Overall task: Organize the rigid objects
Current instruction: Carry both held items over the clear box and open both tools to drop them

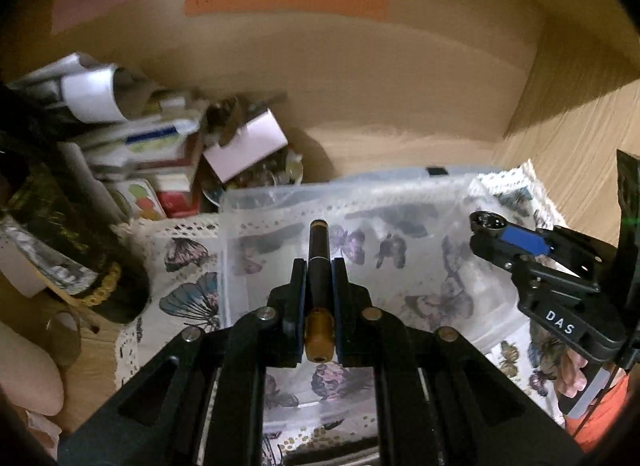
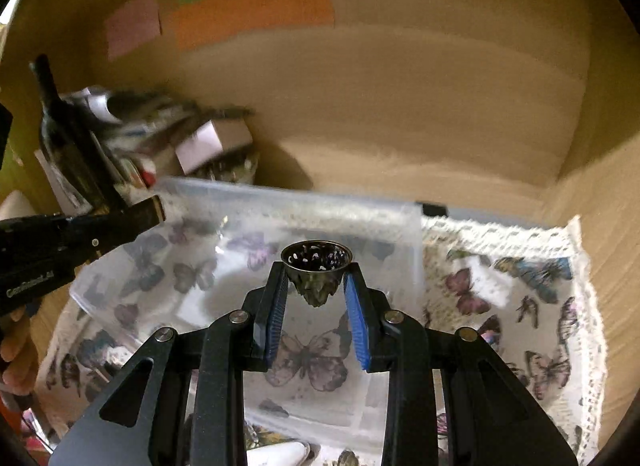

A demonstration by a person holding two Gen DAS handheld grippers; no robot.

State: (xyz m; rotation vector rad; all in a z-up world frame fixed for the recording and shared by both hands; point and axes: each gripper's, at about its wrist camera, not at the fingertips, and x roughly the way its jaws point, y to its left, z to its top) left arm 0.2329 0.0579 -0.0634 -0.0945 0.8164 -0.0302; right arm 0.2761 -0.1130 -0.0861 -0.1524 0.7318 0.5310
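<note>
My left gripper (image 1: 319, 266) is shut on a dark tube with brass ends (image 1: 319, 262), held lengthwise above a clear plastic box (image 1: 248, 209). My right gripper (image 2: 316, 270) is shut on a small dark metal cup with a pierced pattern (image 2: 316, 262), held by its rim over the same clear box (image 2: 360, 209). The box sits on a butterfly-print cloth (image 2: 520, 298). In the left wrist view the right gripper (image 1: 486, 227) shows at the right with the cup. In the right wrist view the left gripper (image 2: 154, 209) shows at the left with the tube's end.
A pile of paper rolls, cards and small boxes (image 1: 160, 145) lies at the back left. A dark wine bottle (image 2: 64, 133) stands at the left. Wooden walls (image 1: 400, 85) close the back and the right. Coloured paper sheets (image 2: 256, 5) hang on the back wall.
</note>
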